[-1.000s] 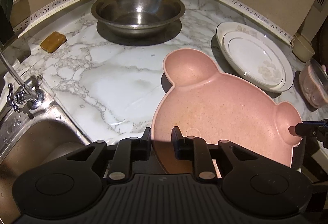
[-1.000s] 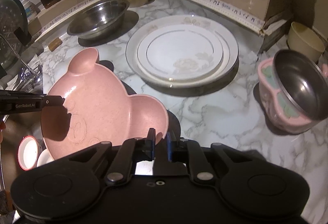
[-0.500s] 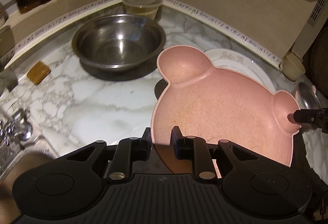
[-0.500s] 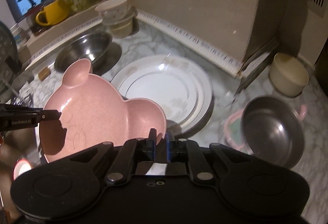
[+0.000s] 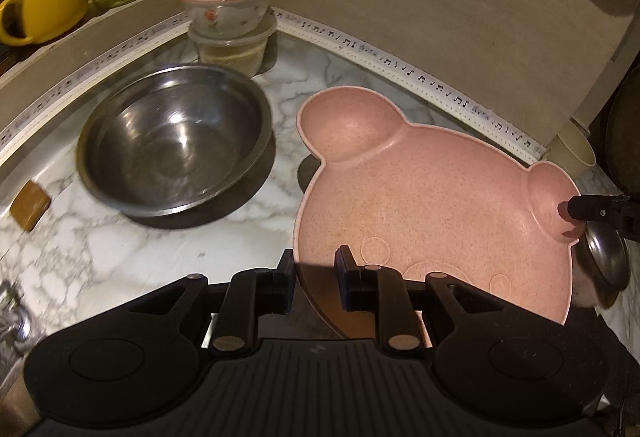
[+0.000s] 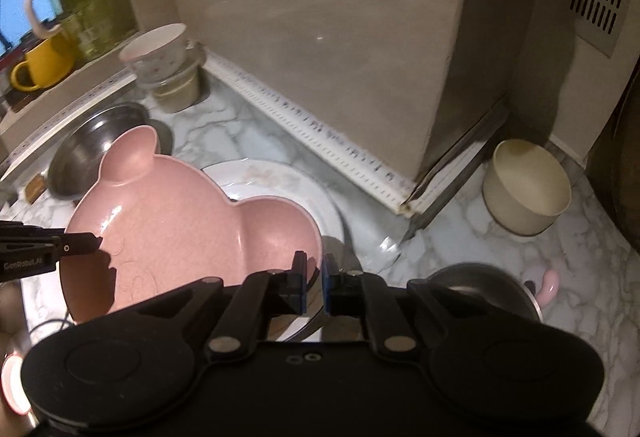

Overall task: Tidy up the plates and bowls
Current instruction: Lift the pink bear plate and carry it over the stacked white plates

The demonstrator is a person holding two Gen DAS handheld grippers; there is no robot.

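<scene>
A pink bear-shaped plate [image 5: 432, 205] is held in the air by both grippers. My left gripper [image 5: 314, 269] is shut on its near rim. My right gripper [image 6: 315, 277] is shut on the rim of one ear [image 6: 276, 229]; its fingers also show at the right in the left wrist view [image 5: 592, 207]. The plate [image 6: 168, 233] hangs over the stack of white plates [image 6: 280, 181] on the marble counter and hides most of it. A large steel bowl [image 5: 172, 145] sits to the left.
A floral bowl on a plastic tub [image 5: 228, 21] stands in the corner. A cream cup [image 6: 526, 189] and a steel bowl in a pink holder [image 6: 492, 285] are at the right. A yellow mug [image 5: 40, 9] sits on the sill. A brown sponge [image 5: 30, 199] lies left.
Both grippers carried the pink plate up and to the right, from beside the white plates to over them. The sink and tap slid out of the left wrist view.
</scene>
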